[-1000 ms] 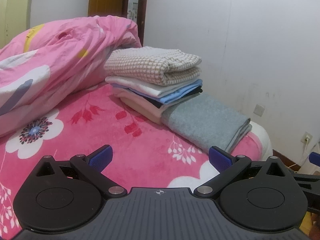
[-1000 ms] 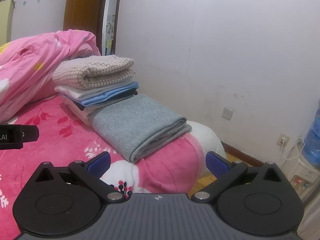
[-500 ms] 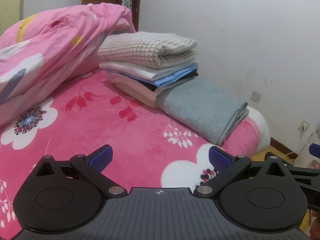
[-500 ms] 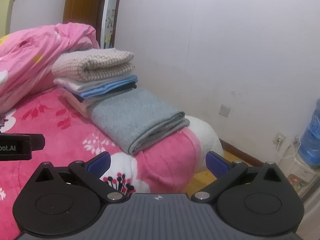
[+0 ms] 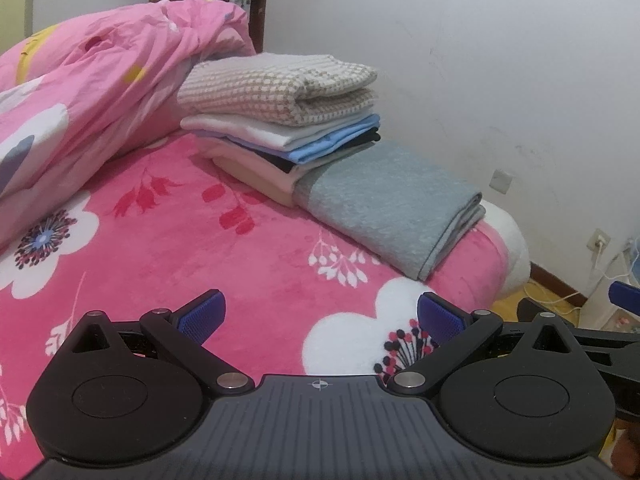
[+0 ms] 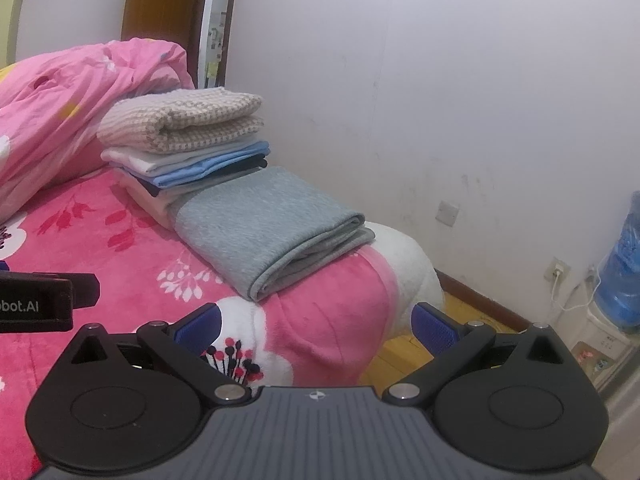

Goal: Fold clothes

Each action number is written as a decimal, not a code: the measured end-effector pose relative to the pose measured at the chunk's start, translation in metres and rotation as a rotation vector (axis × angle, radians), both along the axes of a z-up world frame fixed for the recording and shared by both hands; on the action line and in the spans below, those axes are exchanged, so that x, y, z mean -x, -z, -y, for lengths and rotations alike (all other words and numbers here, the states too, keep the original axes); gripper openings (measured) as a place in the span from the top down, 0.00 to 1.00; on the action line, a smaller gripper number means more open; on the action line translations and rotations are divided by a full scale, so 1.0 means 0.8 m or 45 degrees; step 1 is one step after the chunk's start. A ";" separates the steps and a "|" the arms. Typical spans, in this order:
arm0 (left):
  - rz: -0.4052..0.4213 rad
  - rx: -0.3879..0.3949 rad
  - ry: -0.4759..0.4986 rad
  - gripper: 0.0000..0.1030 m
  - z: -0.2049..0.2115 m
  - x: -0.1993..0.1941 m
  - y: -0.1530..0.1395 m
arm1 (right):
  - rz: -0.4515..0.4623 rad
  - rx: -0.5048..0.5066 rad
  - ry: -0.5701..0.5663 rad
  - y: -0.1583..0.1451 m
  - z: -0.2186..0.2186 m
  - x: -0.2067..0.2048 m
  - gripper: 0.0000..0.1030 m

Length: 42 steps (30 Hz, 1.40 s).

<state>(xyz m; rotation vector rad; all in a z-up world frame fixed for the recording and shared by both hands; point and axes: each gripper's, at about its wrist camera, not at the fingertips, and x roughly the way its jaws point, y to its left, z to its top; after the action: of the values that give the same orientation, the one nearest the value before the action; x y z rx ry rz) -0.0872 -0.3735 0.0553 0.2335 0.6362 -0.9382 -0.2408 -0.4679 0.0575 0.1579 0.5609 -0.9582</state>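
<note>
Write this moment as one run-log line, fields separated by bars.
left gripper open, empty | right gripper open, empty | grey folded cloth beside folded stack on bed | nothing held

Pink floral blanket (image 5: 248, 264), crumpled pink quilt (image 5: 100, 92), white wall (image 6: 460, 100), blue water bottle (image 6: 624, 272) on dispenser

Grey folded garment (image 5: 384, 204) — pink floral blanket (image 5: 240, 272).
</note>
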 end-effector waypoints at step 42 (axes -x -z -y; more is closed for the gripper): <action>-0.010 0.055 0.000 0.00 -0.007 -0.001 -0.014 | -0.001 0.021 -0.012 -0.009 -0.006 -0.006 0.00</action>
<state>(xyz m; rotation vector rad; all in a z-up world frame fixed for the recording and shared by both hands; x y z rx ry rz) -0.0867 -0.3683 0.0664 0.1909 0.6225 -0.9520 -0.2358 -0.4632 0.0650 0.1400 0.5539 -0.9537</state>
